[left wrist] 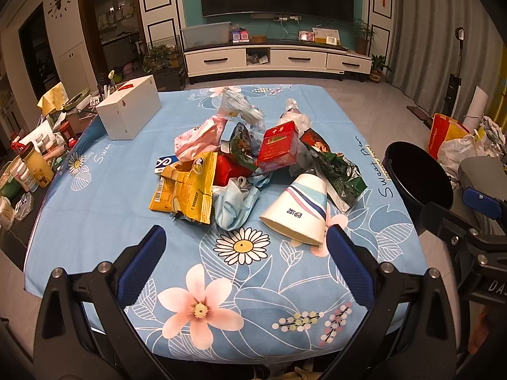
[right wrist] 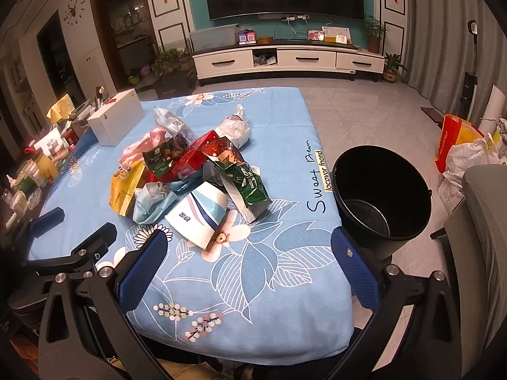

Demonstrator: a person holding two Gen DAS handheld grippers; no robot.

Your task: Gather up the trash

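A heap of trash lies mid-table: a tipped paper cup (left wrist: 299, 210) (right wrist: 202, 213), a yellow wrapper (left wrist: 185, 186) (right wrist: 125, 186), a blue face mask (left wrist: 236, 202) (right wrist: 152, 202), a red box (left wrist: 280, 145) (right wrist: 193, 155) and a green snack bag (left wrist: 340, 171) (right wrist: 247, 180). An empty black bucket (left wrist: 418, 174) (right wrist: 383, 190) stands off the table's right edge. My left gripper (left wrist: 245, 243) hangs open just short of the heap, its right finger close beside the cup. My right gripper (right wrist: 250, 253) is open over the near right corner, nothing between its fingers.
A white box (left wrist: 130, 110) (right wrist: 115, 120) sits at the table's far left. Bottles and jars (left wrist: 35, 164) crowd a side surface on the left. Bags (right wrist: 459, 145) lie on the floor at right, a grey chair (right wrist: 484, 221) beside the bucket.
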